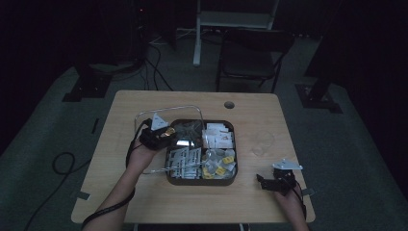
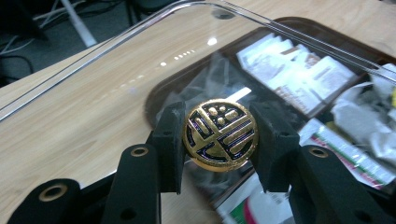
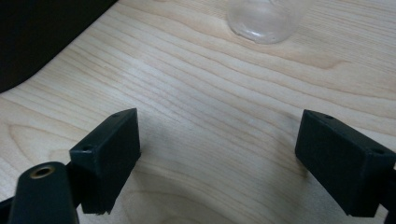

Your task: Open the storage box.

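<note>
Left gripper view: the left gripper [image 2: 219, 135] clamps a gold-and-black knob [image 2: 220, 136] on a clear lid [image 2: 116, 79].
The right gripper [image 3: 217, 154] hovers wide open over the bench [image 3: 205, 84].

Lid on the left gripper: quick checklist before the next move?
1. Left gripper shut on the lid's gold knob: ok, both pads press its sides.
2. Clear lid off the tray: ok, it is tilted and shifted toward the tray's left, still overlapping part of it.
3. Bare table left of the tray to set the lid down: ok.
4. Right gripper out of the way: ok, open, low over the table near the right corner, nothing between its jaws.
5. Glass clear of the lid's path: ok, it stands right of the tray.
6. Packets caught under the lid: cannot tell.
</note>
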`<action>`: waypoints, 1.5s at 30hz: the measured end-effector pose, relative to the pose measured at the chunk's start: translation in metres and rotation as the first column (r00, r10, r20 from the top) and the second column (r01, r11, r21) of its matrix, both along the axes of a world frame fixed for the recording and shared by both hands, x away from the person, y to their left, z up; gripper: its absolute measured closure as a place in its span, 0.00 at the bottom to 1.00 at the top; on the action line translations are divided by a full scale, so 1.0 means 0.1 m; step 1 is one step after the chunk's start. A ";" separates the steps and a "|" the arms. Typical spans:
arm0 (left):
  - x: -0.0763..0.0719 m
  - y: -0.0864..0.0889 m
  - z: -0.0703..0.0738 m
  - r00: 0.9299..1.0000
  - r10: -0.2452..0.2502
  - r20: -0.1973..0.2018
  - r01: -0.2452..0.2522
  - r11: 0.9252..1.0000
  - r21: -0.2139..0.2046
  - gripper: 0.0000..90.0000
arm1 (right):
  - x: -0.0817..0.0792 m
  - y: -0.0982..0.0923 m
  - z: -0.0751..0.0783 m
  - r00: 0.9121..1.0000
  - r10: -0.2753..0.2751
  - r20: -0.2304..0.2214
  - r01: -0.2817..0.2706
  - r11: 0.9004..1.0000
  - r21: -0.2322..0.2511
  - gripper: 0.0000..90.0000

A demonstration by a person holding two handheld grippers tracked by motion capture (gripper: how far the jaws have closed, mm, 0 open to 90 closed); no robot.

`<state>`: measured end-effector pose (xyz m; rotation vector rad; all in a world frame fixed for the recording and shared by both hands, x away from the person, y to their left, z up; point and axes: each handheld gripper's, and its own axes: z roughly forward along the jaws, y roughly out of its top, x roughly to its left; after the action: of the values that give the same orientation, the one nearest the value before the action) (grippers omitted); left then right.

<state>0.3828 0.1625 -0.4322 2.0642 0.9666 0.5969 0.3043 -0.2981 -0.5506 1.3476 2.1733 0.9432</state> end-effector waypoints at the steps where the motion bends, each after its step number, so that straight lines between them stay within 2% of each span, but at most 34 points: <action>1: -0.01 0.05 0.00 1.000 0.010 0.000 -0.010 1.000 0.002 0.66 | 0.00 0.00 0.00 1.000 0.000 0.000 0.000 1.000 0.000 0.15; 8: -0.03 0.33 -0.04 0.998 0.070 -0.003 -0.070 0.998 0.001 0.66 | 0.00 0.00 0.00 1.000 -0.001 -0.001 0.001 1.000 0.001 0.15; 13: -0.05 0.53 -0.07 0.993 0.120 -0.005 -0.120 0.993 -0.001 0.66 | 0.00 0.00 0.00 1.000 -0.001 -0.001 0.001 1.000 0.001 0.15; 15: -0.05 0.57 -0.07 0.992 0.125 -0.007 -0.125 0.992 0.001 0.66 | 0.00 0.00 0.00 1.000 -0.003 -0.001 0.003 1.000 0.001 0.15; 16: -0.06 0.66 -0.09 0.990 0.143 -0.007 -0.143 0.990 -0.009 0.66 | 0.00 0.00 0.00 1.000 -0.004 -0.001 0.004 1.000 0.001 0.15; 19: -0.08 0.76 -0.10 0.986 0.168 -0.008 -0.169 0.986 -0.016 0.66 | 0.00 0.00 0.00 1.000 -0.003 -0.001 0.003 1.000 0.001 0.15; 27: -0.13 1.06 -0.15 0.970 0.243 -0.005 -0.243 0.970 -0.018 0.66 | 0.00 0.00 0.00 1.000 -0.006 -0.001 0.006 1.000 0.002 0.15; 30: -0.15 1.21 -0.18 0.964 0.267 -0.010 -0.267 0.963 -0.035 0.66 | 0.00 0.00 0.00 1.000 -0.006 -0.002 0.006 1.000 0.002 0.15; 34: -0.14 1.35 -0.24 0.951 0.309 -0.016 -0.310 0.950 -0.034 0.66 | 0.00 0.00 0.00 1.000 -0.006 -0.001 0.006 1.000 0.002 0.15; 37: -0.13 1.40 -0.30 0.943 0.332 -0.014 -0.333 0.942 -0.037 0.66 | 0.00 0.00 0.00 1.000 -0.006 -0.001 0.006 1.000 0.002 0.15; 42: -0.09 1.44 -0.45 0.937 0.349 -0.031 -0.350 0.935 -0.063 0.66 | 0.00 0.00 0.00 1.000 -0.006 -0.001 0.006 1.000 0.001 0.15; 45: -0.06 1.44 -0.55 0.928 0.370 -0.038 -0.372 0.927 -0.055 0.66 | 0.00 0.00 0.00 1.000 -0.006 -0.002 0.006 1.000 0.002 0.15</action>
<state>0.3766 0.3063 -0.4867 1.8491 1.3912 0.7242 0.3042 -0.2981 -0.5505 1.3554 2.1690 0.9421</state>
